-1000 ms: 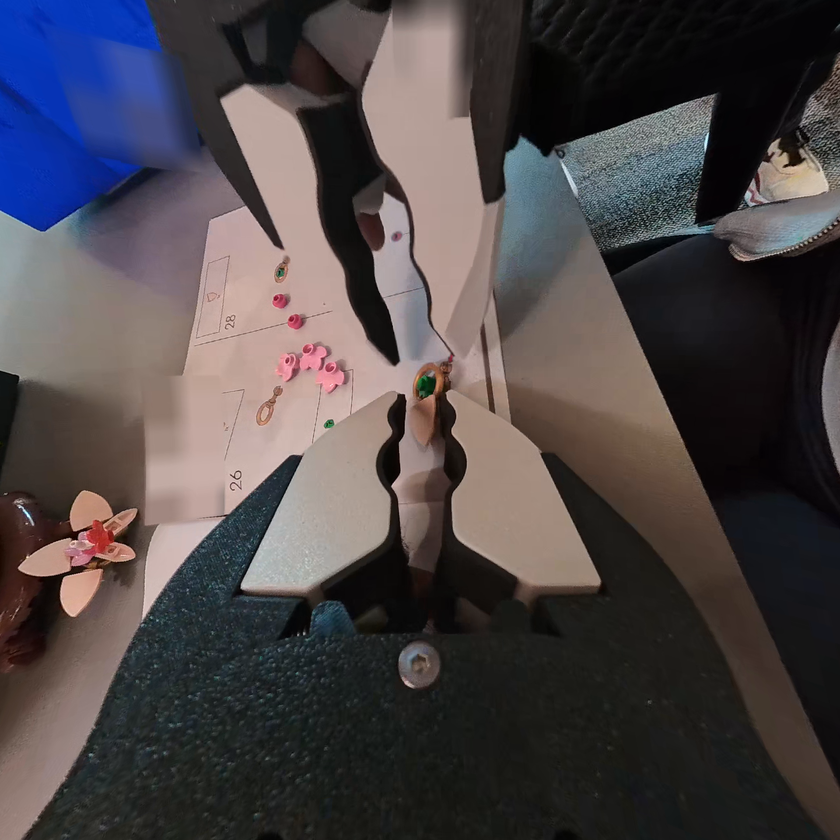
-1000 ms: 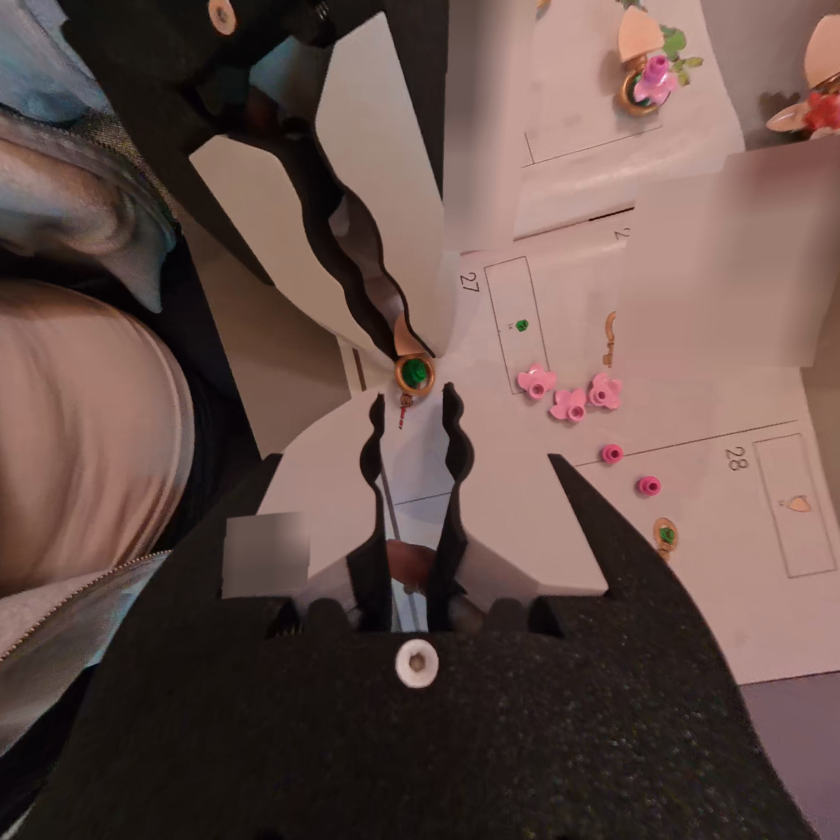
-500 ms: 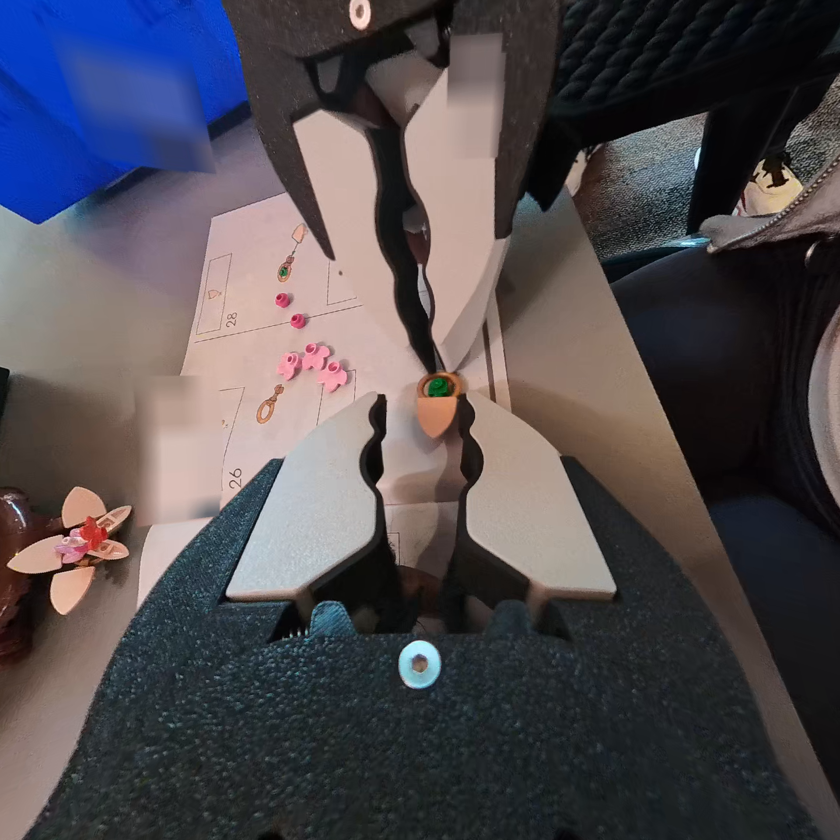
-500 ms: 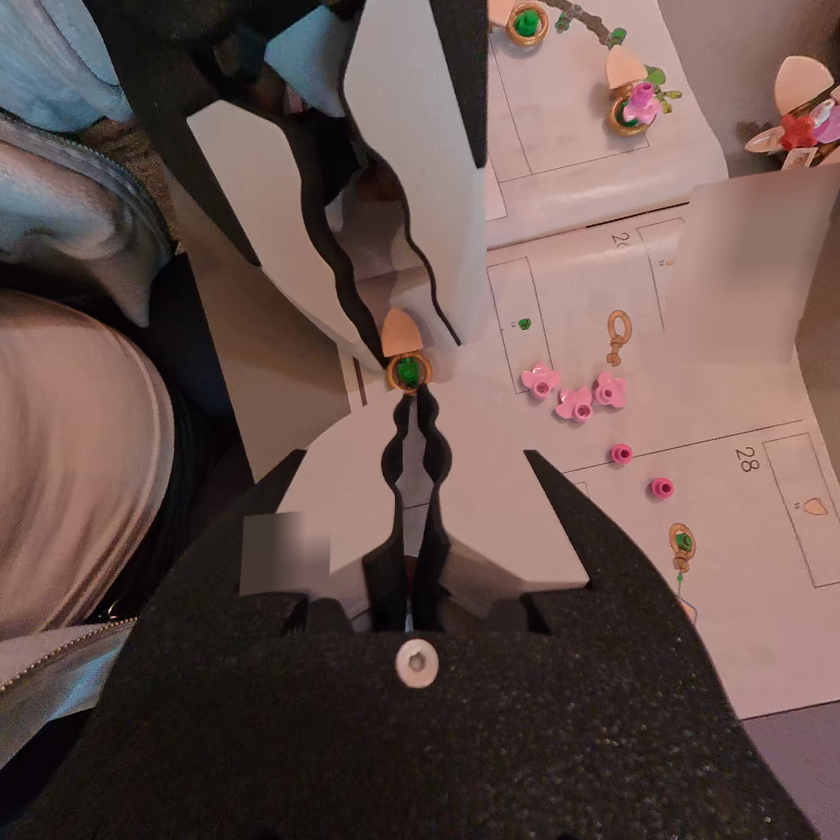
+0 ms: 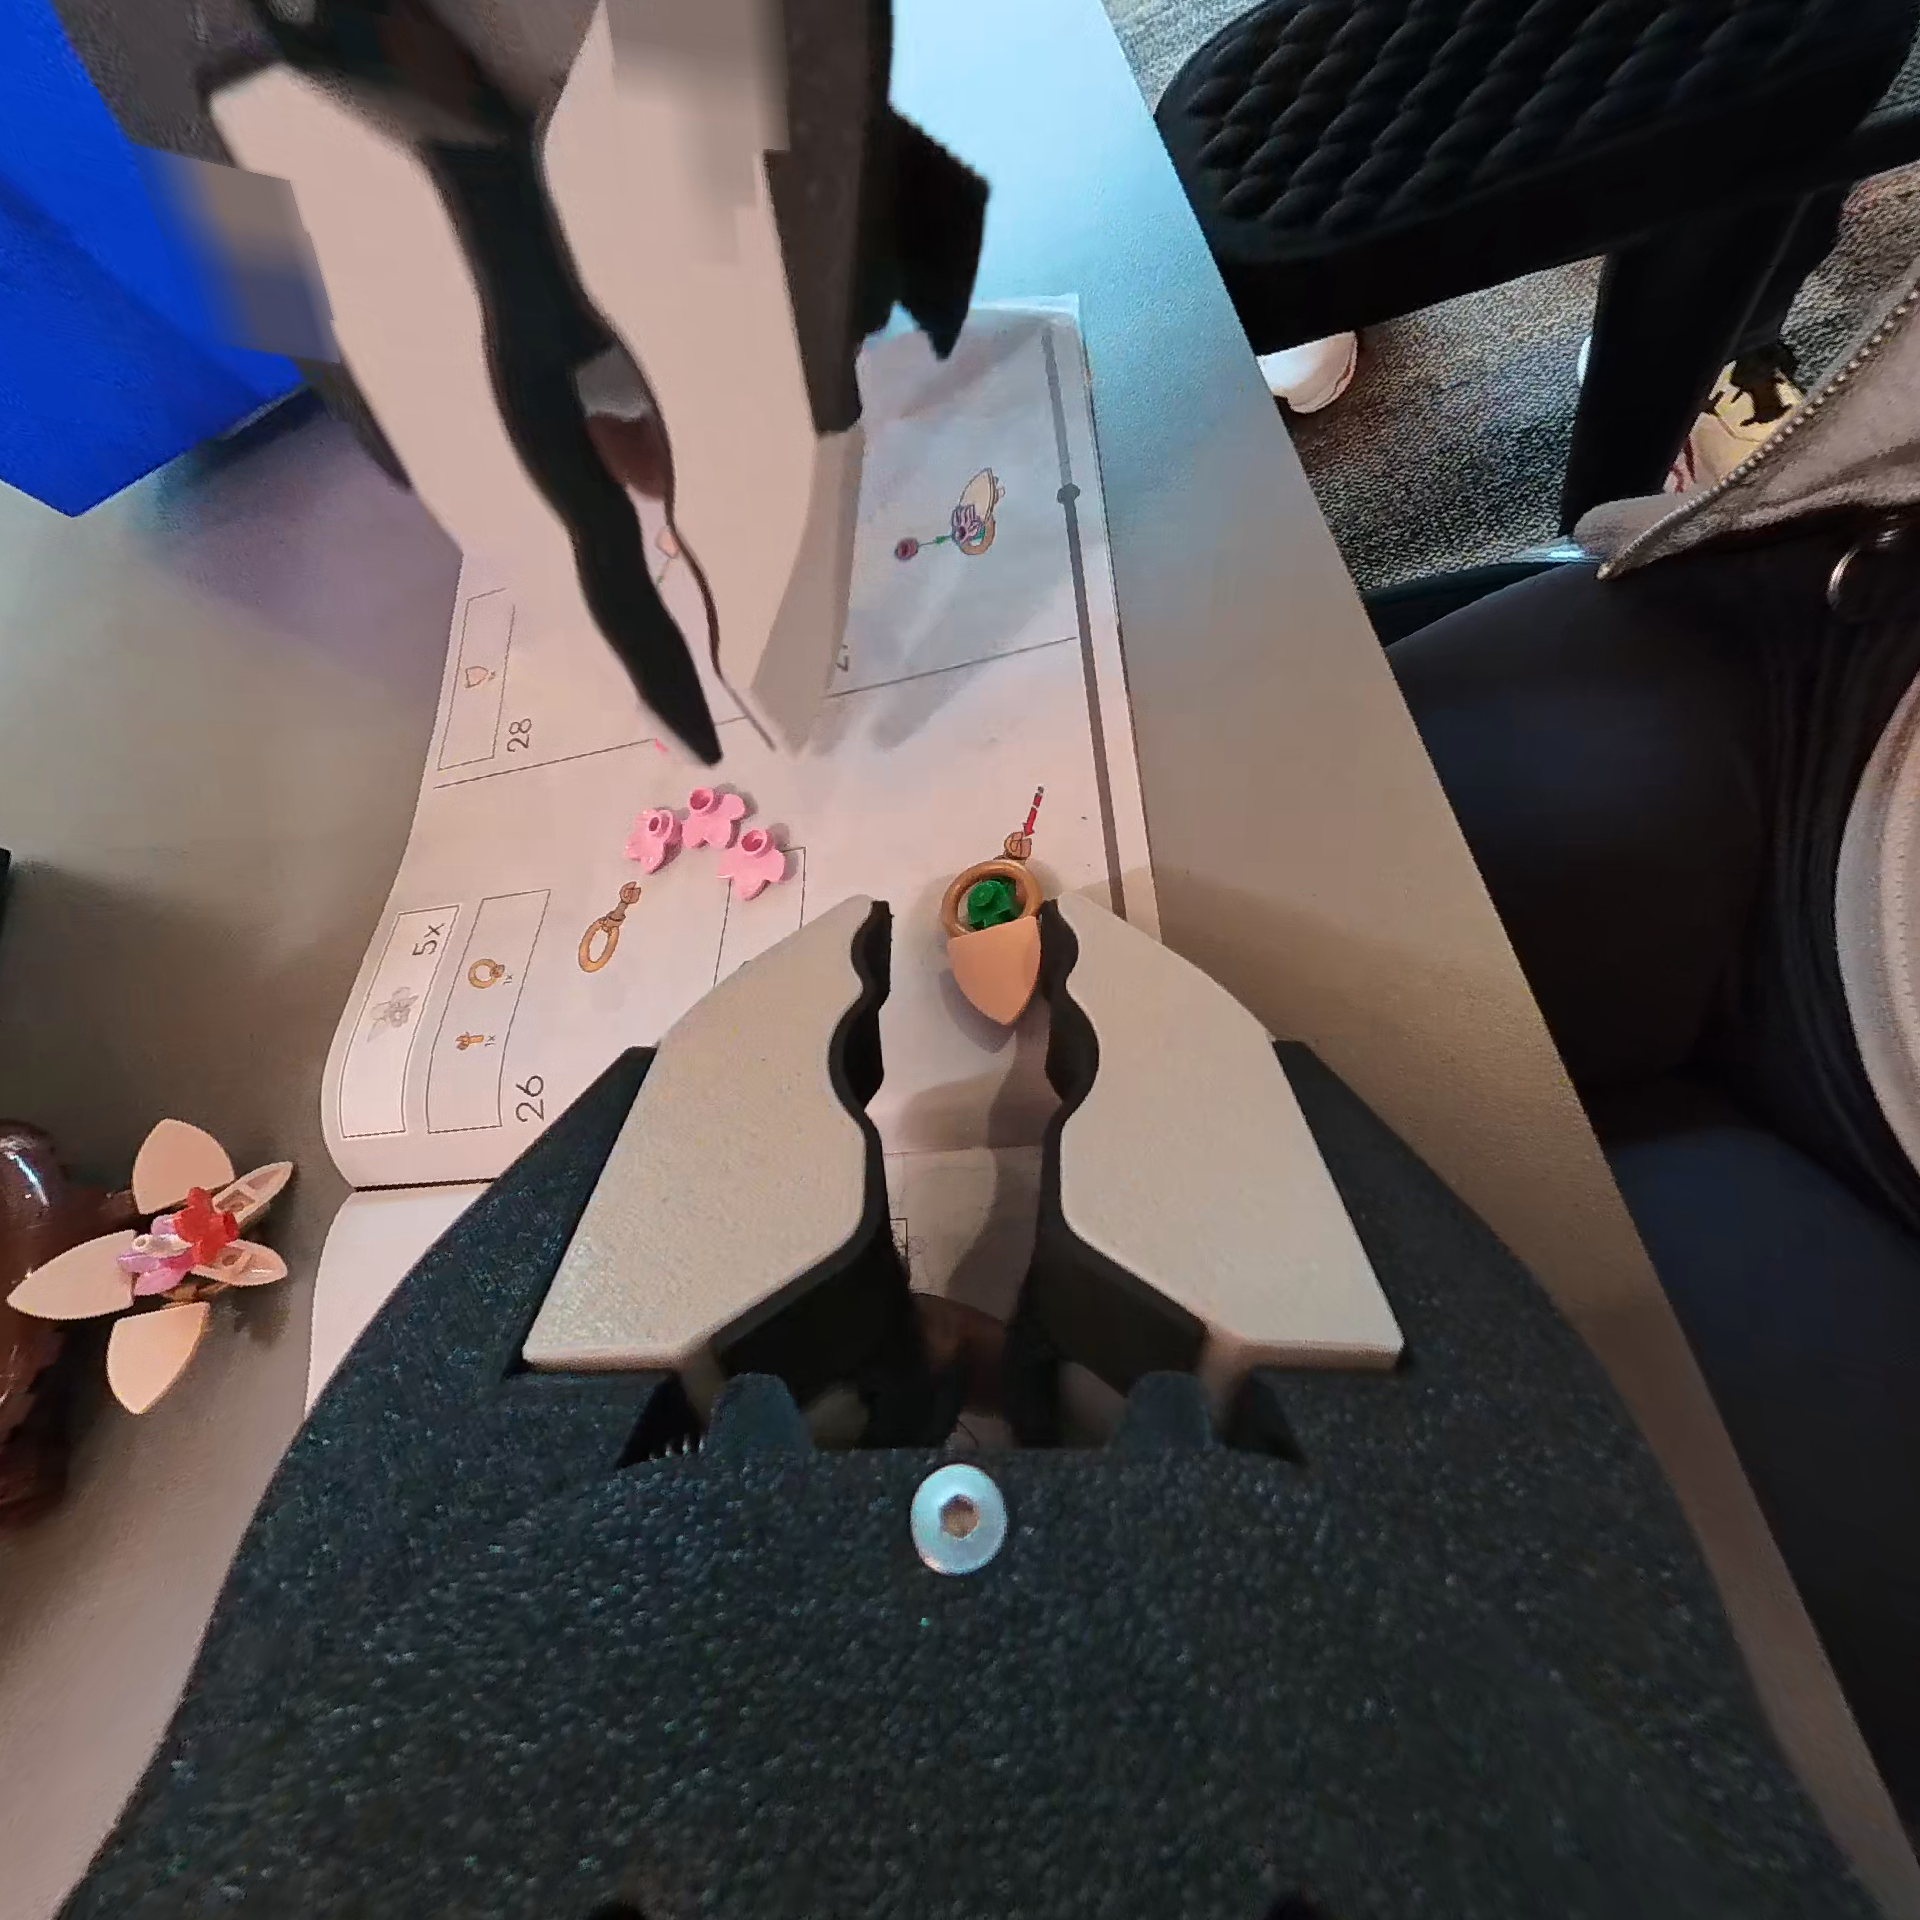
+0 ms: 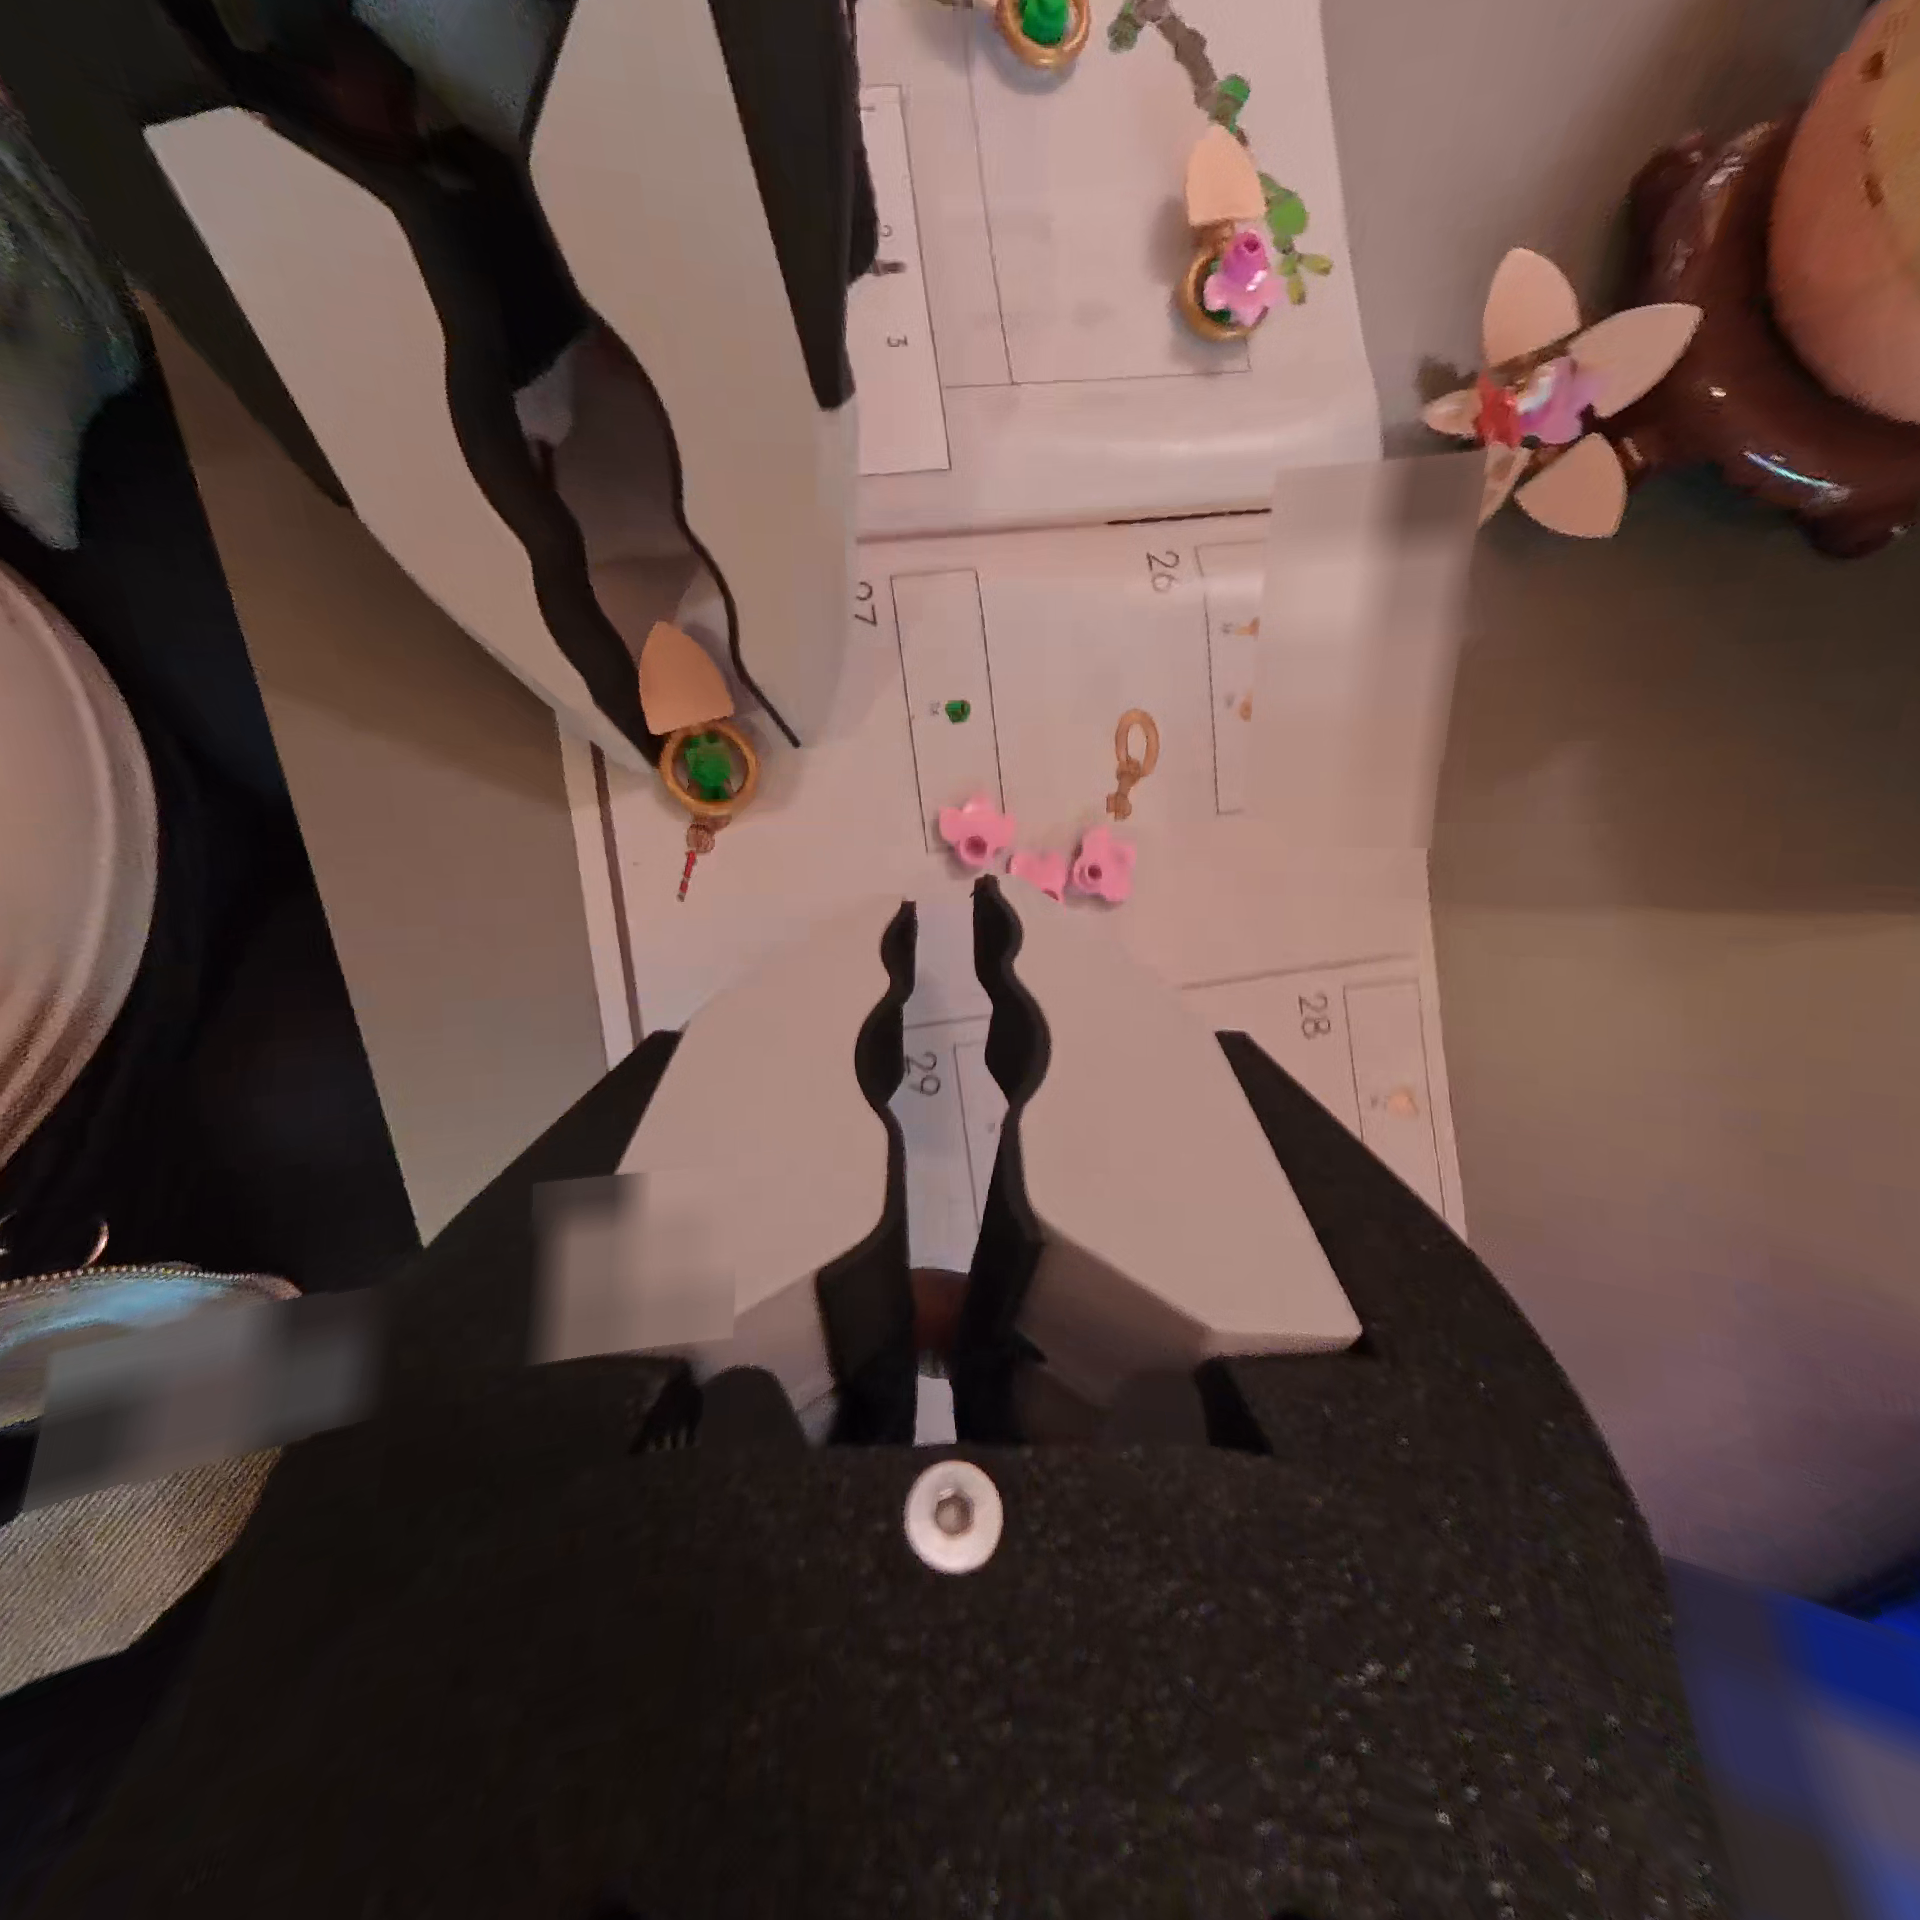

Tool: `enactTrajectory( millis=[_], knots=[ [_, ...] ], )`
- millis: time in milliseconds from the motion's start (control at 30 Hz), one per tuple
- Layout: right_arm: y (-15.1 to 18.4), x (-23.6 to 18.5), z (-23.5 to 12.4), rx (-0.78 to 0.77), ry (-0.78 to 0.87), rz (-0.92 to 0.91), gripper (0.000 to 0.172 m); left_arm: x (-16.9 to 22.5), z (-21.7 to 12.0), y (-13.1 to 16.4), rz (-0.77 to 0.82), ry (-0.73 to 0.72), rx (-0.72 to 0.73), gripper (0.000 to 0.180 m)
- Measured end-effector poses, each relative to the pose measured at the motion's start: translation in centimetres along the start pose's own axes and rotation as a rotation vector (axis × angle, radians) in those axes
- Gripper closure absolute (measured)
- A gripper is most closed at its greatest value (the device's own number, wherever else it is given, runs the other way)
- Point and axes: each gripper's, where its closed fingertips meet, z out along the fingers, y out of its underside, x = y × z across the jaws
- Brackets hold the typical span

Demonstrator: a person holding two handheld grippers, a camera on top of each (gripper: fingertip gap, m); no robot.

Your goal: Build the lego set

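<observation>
The glossy brown rounded figure (image 5: 23, 1299) is cut off by the left wrist view's edge. A blurred blue block (image 6: 1829, 1704) fills the right wrist view's corner, its kind unclear.

The left hand-held gripper (image 5: 966, 920) is standing with its jaws apart; the right hand-held gripper (image 6: 945, 899) is showing a narrow gap.

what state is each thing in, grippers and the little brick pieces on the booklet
left gripper: open, petal piece between its fingers, clear gap on one side
right gripper: open a little, empty, tips beside the pink flowers
petal piece: tan petal on gold ring with green stud, lying on the booklet
pink flowers: three, loose, clustered on the page
instruction booklet: open, flat on the table
finished flower: assembled, beside the booklet
</observation>
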Motion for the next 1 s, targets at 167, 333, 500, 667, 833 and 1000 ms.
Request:
enactTrajectory(
  millis=[167, 333, 500, 667, 833, 1000],
  knots=[
    [0.1, 0.9, 1.5, -0.082, -0.018, -0.026, 0.162, -0.1, 0.0, 0.0, -0.001, -0.004, 0.0, 0.152],
    [1.1, 1.5, 1.2, -0.092, 0.003, 0.008, 0.162, -0.1, 0.0, 0.0, -0.006, -0.007, 0.002, 0.149],
    [1.2, 3.3, 0.1, -0.057, 0.021, 0.083, 0.165, -0.1, -0.1, -0.1, -0.015, 0.001, 0.009, 0.145],
    [0.8, 3.5, 1.0, -0.105, 0.004, 0.189, 0.166, -0.4, -0.5, -0.5, -0.041, 0.002, 0.045, 0.144],
    [0.8, 3.0, 2.0, -0.107, -0.021, 0.258, 0.159, -0.5, -0.8, -0.8, -0.057, 0.002, 0.077, 0.144],
    [0.7, 3.2, 2.4, -0.095, -0.005, 0.264, 0.163, -0.6, -0.8, -0.8, -0.061, -0.004, 0.078, 0.143]
  ],
)
